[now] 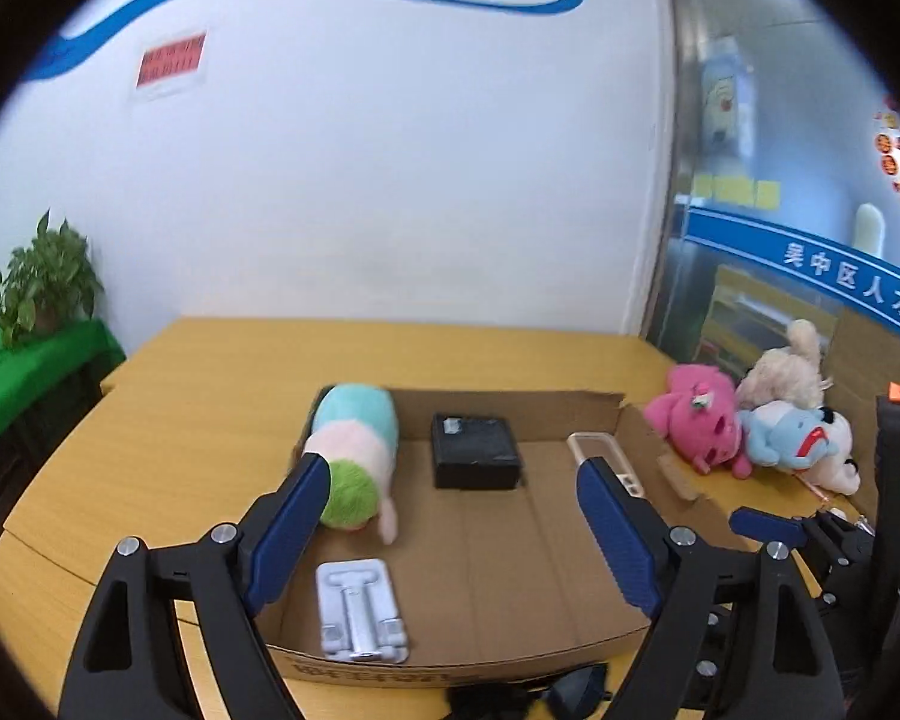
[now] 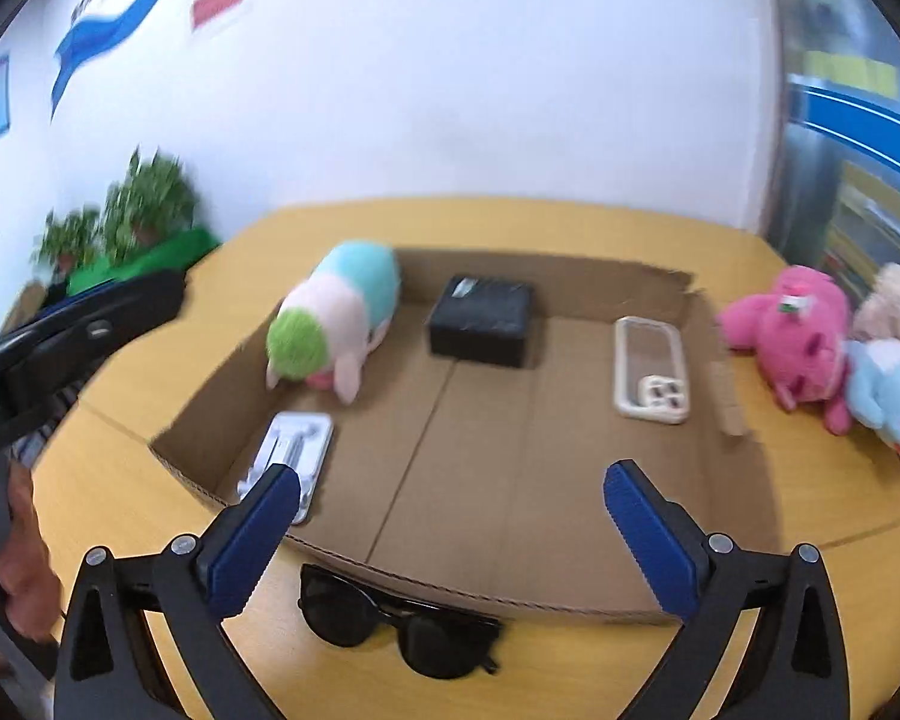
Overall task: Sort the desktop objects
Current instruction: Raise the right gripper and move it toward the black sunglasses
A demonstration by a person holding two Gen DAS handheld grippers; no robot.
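Note:
A shallow cardboard box (image 1: pixel 510 402) (image 2: pixel 570 273) lies on the yellow table. Inside it are a pastel plush with a green end (image 1: pixel 354 450) (image 2: pixel 336 312), a black box (image 1: pixel 475 450) (image 2: pixel 483 321), a clear phone case (image 1: pixel 606 461) (image 2: pixel 651 369) and a white phone stand (image 1: pixel 360 612) (image 2: pixel 297 450). Black sunglasses (image 2: pixel 399 621) (image 1: pixel 570 690) rest on the table just in front of the box. My left gripper (image 1: pixel 456 468) hangs open above the box's near side, nothing between its fingers. My right gripper (image 2: pixel 453 477) is also open and empty, above the front rim.
Pink (image 1: pixel 696 423) (image 2: pixel 795 330), blue (image 1: pixel 792 438) (image 2: pixel 885 390) and cream (image 1: pixel 786 366) plush toys are piled on the table right of the box. A potted plant (image 1: pixel 48 282) stands on a green-covered stand at left. White wall behind; glass partition at right.

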